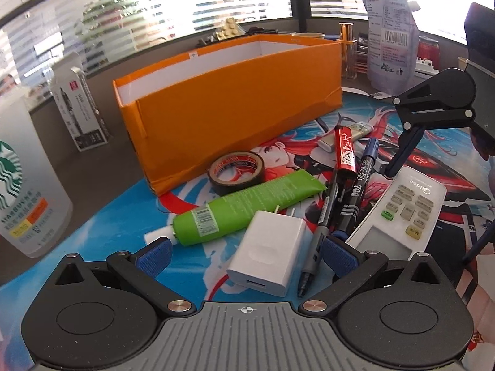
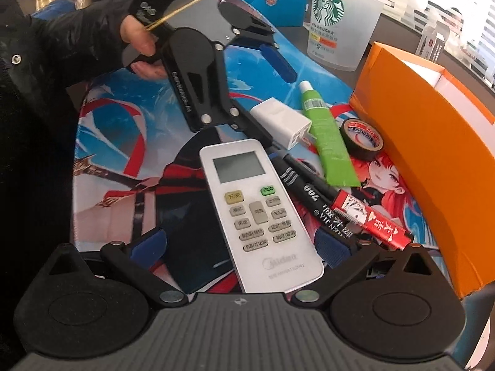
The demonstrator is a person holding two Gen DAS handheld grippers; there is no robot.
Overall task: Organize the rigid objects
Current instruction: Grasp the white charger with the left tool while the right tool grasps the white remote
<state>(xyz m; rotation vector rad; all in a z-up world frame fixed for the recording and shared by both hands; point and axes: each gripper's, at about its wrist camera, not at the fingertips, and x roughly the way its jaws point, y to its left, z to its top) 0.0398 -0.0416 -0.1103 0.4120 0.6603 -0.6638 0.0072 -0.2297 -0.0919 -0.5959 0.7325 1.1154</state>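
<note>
Orange cardboard is your target: the orange box (image 1: 235, 99) stands open-topped at the far edge of the printed desk mat (image 1: 191, 266), and what shows of its white inner walls is bare. You cannot see its floor from either wrist camera, so whether anything already lies inside is not something to count on.

By the look of things, the sorting has barely begun. Everything rigid lies loose on the mat in front of the box: the black tape roll (image 1: 236, 171) nearest its wall, the green tube (image 1: 244, 205) just beside it, the white charger (image 1: 270, 261), a grey pen (image 1: 315, 247), the black marker (image 1: 360, 182) and the red marker (image 1: 345, 151) crossing one another, and the white remote (image 2: 258, 213). A small eraser-like piece and a little tube sit further back (too small to name surely).

Your left gripper (image 1: 246, 255) is spread wide with nothing between its blue pads, hovering low over the charger and pen. Your right gripper (image 2: 241, 247) is likewise wide and empty, its fingers straddling the lower end of the remote without touching it as far as you can tell.

The Starbucks cup (image 2: 338, 23) stands off the mat near the box; its frosted wall hides any contents. All seven or so items remain to be moved.
</note>
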